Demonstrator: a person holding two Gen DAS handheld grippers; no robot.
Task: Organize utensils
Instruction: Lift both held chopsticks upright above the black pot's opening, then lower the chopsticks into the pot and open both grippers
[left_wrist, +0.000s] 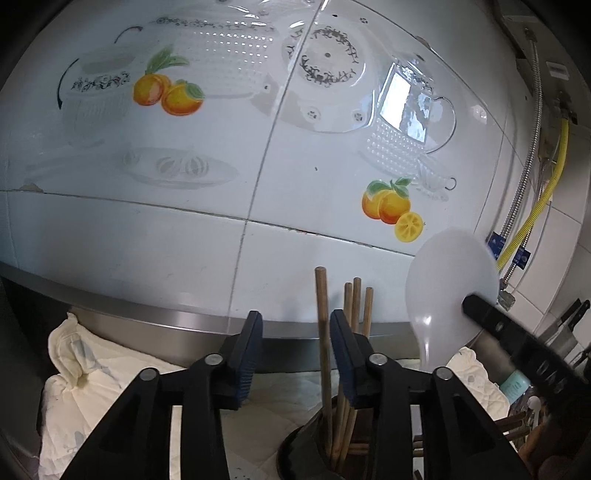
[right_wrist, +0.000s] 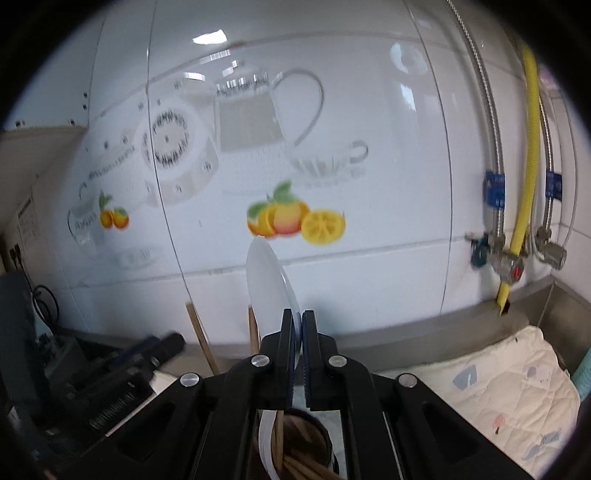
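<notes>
Right gripper (right_wrist: 298, 321) fingers grasp the white spoon (right_wrist: 267, 284) above the holder (right_wrist: 325, 443); left gripper (left_wrist: 295, 325) is released around a chopstick (left_wrist: 322, 314). Next: lower the spoon, let go.

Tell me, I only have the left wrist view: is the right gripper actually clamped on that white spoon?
Observer: Yes. In the right wrist view the right gripper is shut on the white spoon, pinching the lower edge of its bowl.
Operator: Where does the handle go? I lose it low down.
Observer: Down into the dark holder, among the chopsticks.
Operator: What is to the right of the holder?
Observer: A quilted cloth, lying in the steel corner below a yellow hose.
</notes>
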